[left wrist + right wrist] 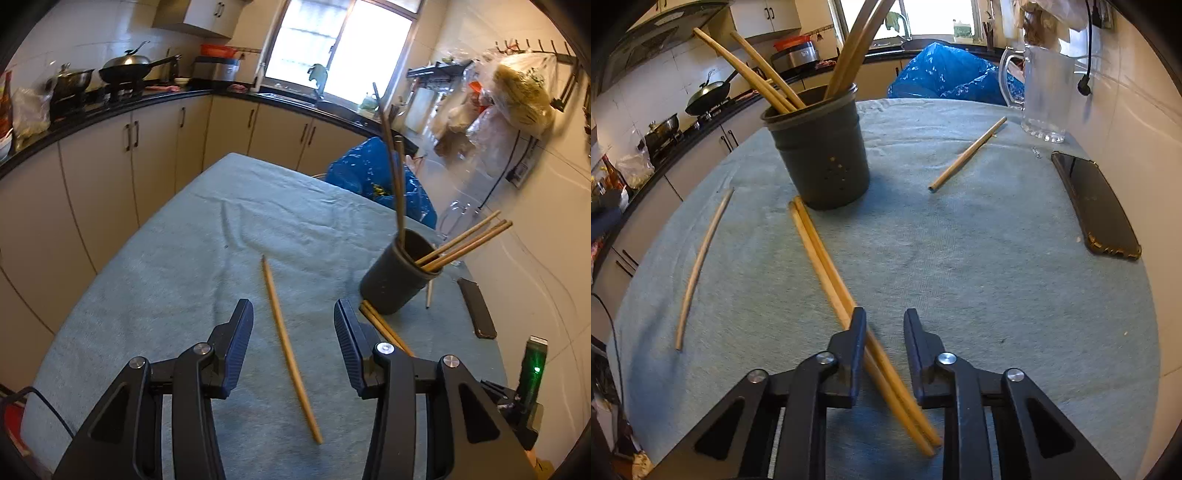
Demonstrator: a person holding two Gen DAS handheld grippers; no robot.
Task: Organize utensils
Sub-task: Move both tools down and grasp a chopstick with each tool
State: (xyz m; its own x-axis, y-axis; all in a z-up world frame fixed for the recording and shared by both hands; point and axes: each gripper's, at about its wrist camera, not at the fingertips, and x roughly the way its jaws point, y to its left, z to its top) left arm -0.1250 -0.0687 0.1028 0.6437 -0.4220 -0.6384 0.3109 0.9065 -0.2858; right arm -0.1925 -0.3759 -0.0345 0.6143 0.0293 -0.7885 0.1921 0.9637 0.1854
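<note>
A dark grey utensil cup (pixel 397 280) (pixel 820 155) stands on the cloth-covered table (pixel 184 280) and holds several wooden chopsticks. A single chopstick (pixel 290 350) lies between the fingers of my open left gripper (pixel 293 314); it also shows in the right wrist view (pixel 701 266). A pair of chopsticks (pixel 849 302) (pixel 384 326) lies from the cup's base toward my right gripper (pixel 884 317), which is open around them, its left finger touching them. Another chopstick (pixel 967 153) lies at the far right.
A black phone (pixel 1095 206) (pixel 476 308) lies at the table's right edge near the wall. A glass pitcher (pixel 1041 92) and a blue plastic bag (pixel 949 74) stand at the far end. Kitchen counters with pans (pixel 129 70) run along the left.
</note>
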